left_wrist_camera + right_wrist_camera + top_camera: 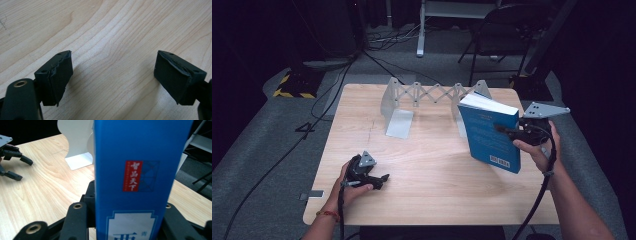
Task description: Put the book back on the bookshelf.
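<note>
A thick blue book (490,133) hangs upright and slightly tilted above the right half of the wooden table (432,175). My right gripper (507,132) is shut on it from the right, one jaw on each cover. In the right gripper view the book's blue spine (140,177) with a red label rises between the jaws. An expandable white metal bookend rack (432,102) stands at the back of the table, just behind the book. My left gripper (383,181) rests low at the front left, open, with bare wood between its pads (58,77).
The rack's white base plate (400,123) lies flat at the back middle. Cables and a yellow-black striped block (292,85) are on the floor at the far left. A dark chair (507,30) stands behind the table. In the right gripper view the left gripper (15,167) shows far left.
</note>
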`<state>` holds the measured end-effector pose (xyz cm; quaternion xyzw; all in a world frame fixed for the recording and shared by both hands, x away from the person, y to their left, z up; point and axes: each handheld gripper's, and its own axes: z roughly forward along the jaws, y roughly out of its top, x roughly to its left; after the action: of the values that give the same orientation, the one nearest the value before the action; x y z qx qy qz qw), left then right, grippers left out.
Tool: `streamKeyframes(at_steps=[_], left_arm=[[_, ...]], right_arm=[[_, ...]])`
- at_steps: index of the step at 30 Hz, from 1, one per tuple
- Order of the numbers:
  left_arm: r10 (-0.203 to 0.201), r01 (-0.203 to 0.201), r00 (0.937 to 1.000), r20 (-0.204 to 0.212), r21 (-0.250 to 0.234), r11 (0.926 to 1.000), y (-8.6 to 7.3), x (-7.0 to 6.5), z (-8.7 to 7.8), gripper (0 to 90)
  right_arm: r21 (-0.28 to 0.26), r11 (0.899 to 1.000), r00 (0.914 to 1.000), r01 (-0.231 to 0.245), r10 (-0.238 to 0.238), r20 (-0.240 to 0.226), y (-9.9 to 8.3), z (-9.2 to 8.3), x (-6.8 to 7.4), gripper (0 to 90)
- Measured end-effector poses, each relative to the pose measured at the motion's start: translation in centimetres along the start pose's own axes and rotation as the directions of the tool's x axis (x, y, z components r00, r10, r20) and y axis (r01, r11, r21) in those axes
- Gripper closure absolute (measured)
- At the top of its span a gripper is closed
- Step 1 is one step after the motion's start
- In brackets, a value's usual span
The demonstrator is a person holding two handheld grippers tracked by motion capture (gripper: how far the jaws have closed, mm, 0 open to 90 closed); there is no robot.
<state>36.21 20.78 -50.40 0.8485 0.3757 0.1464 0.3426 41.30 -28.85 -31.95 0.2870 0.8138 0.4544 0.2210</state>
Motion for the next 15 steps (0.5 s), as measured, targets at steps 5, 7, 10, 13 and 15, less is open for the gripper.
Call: streamKeyframes(at_steps=[5,7,10,13,15], left_arm=[[-0.005,0.005,1.0,0.002,-0.001,1.0,0.0,0.0,0.0,16.1],[-0.008,0.008,1.0,0.003,0.0,1.0,0.0,0.0,0.0,16.1],[-0.007,0.007,1.0,0.003,0.0,1.0,0.0,0.0,0.0,16.1],[-0.007,0.007,1.0,0.003,-0.001,1.0,0.0,0.0,0.0,16.1],[-0.007,0.007,1.0,0.003,0.0,1.0,0.0,0.0,0.0,16.1]], right_arm=[[0.003,1.0,0.9998,0.006,-0.006,0.018,0.3,0.3,-0.3,61.6],[0.011,1.0,0.9996,0.004,-0.004,0.029,0.8,0.6,-0.4,61.6],[0.007,1.0,0.9995,0.0,0.0,0.033,1.2,0.9,-0.7,61.6],[0.003,1.0,0.9993,-0.005,0.005,0.037,1.5,1.0,-0.8,61.7],[0.0,1.0,0.999,-0.006,0.006,0.043,1.9,1.1,-1.0,61.6]])
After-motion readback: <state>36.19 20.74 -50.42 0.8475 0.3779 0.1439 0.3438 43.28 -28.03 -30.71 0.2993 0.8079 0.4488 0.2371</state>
